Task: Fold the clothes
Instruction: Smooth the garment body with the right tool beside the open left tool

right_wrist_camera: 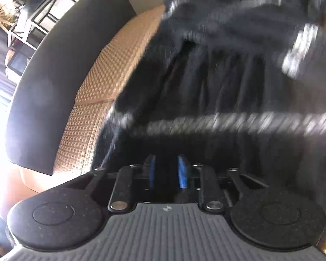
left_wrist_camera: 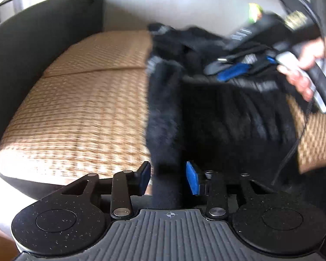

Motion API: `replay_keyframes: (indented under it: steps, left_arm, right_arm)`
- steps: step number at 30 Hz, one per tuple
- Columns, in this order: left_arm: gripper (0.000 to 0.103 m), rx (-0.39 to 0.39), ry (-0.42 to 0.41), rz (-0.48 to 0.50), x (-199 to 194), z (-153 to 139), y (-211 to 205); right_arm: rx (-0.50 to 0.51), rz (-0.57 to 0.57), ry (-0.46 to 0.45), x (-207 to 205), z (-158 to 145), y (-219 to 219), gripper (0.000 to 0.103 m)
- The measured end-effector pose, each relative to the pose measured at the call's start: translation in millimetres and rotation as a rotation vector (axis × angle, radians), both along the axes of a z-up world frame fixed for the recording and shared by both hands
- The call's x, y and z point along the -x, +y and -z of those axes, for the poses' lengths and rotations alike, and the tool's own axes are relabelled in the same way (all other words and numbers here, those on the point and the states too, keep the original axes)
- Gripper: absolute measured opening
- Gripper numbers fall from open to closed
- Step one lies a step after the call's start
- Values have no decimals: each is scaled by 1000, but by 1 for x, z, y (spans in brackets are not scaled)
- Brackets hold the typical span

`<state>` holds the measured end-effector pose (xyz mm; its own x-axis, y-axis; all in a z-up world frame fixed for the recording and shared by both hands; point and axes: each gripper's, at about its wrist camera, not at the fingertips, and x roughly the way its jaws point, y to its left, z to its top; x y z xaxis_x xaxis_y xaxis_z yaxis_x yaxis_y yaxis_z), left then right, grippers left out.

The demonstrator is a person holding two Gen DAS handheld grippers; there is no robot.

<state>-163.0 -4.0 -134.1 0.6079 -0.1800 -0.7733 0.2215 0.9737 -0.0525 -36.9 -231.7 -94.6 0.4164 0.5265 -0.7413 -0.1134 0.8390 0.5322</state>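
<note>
A black garment (left_wrist_camera: 217, 113) with white-striped trim (right_wrist_camera: 228, 121) lies rumpled on a woven tan sofa cushion (left_wrist_camera: 76, 108). My left gripper (left_wrist_camera: 168, 179) sits at the garment's near edge. A dark fold runs up between its blue pads (left_wrist_camera: 192, 180), which stand a little apart from it. In the left wrist view my right gripper (left_wrist_camera: 251, 65) hovers over the far part of the garment, held by a hand (left_wrist_camera: 304, 65), with its blue pads apart. In its own view the right gripper (right_wrist_camera: 166, 171) is low over the black garment (right_wrist_camera: 228, 76), with a narrow gap between the pads. Both views are motion-blurred.
The sofa's dark backrest (left_wrist_camera: 32, 54) curves around the left and rear of the cushion (right_wrist_camera: 93, 100). A black cable (left_wrist_camera: 293, 148) hangs down across the garment's right side. A metal-framed shelf (right_wrist_camera: 39, 17) stands beyond the sofa. Bare cushion lies left of the garment.
</note>
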Motion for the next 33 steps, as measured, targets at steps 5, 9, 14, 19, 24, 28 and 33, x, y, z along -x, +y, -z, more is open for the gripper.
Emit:
replay_keyframes:
  steps: [5, 9, 14, 19, 24, 28, 33]
  left_arm:
    - [58, 123, -39, -129, -26, -26, 35]
    - [61, 216, -49, -157, -56, -33, 40]
    - [62, 218, -6, -119, -96, -15, 26]
    - [63, 272, 66, -122, -110, 13, 20]
    - [60, 292, 102, -105, -111, 33, 15]
    - [51, 181, 38, -77, -98, 36, 1]
    - [51, 89, -20, -63, -85, 38, -10]
  right_arm:
    - [25, 3, -131, -31, -44, -15, 45]
    - [85, -25, -233, -73, -66, -12, 46]
    - [165, -73, -318, -148, -68, 3, 58]
    - [204, -110, -352, -225, -41, 26, 58]
    - [251, -118, -369, -282, -7, 48, 60]
    - [305, -113, -358, -309, 22, 56, 60]
    - [413, -65, -330, -326, 47, 53, 40]
